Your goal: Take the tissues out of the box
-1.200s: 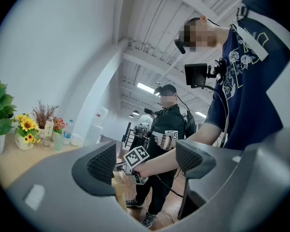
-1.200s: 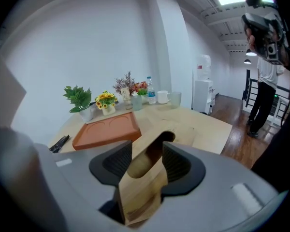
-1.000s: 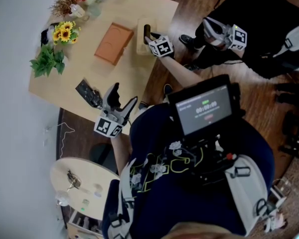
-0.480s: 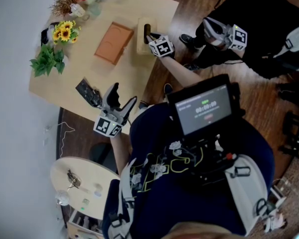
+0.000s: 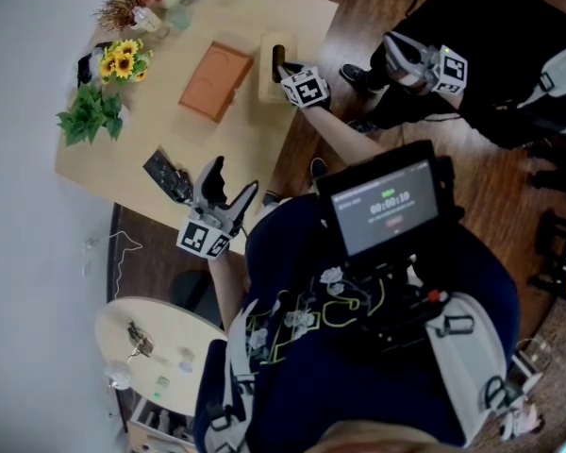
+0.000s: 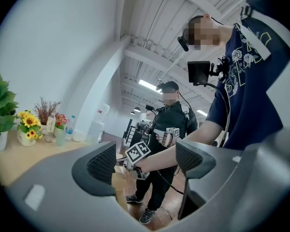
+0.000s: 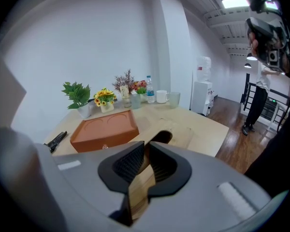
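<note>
Right gripper (image 7: 145,151) is sitting at the slot of the tissue box (image 7: 193,134) on the table, its jaws just closing almost together. No tissue is showing between them, so nothing seems caught yet. Left gripper (image 6: 146,153) is idling open, empty.

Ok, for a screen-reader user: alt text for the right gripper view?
The right gripper has just been closing its jaws over the wooden tissue box, no tissue visible between them. Behind sit an orange tray and flowers.
</note>
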